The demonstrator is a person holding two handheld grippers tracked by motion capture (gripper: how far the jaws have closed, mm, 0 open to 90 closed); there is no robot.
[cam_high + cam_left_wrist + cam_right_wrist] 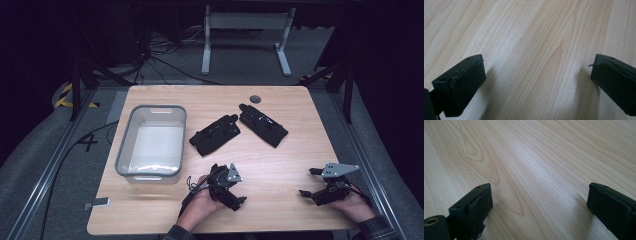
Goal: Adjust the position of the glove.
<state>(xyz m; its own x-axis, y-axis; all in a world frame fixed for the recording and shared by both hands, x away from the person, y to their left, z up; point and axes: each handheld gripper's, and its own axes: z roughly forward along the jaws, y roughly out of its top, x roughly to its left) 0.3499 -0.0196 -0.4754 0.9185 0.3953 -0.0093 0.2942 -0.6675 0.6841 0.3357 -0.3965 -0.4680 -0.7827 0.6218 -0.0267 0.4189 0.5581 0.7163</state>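
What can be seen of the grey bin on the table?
The grey bin is a rectangular tub, plastic by the look of it, with a grey rim and pale, whitish inner walls and floor. It stands upright and open-topped on the left part of the wooden table, its long side running away from the person. Nothing lies inside it. Neither glove nor gripper touches it.
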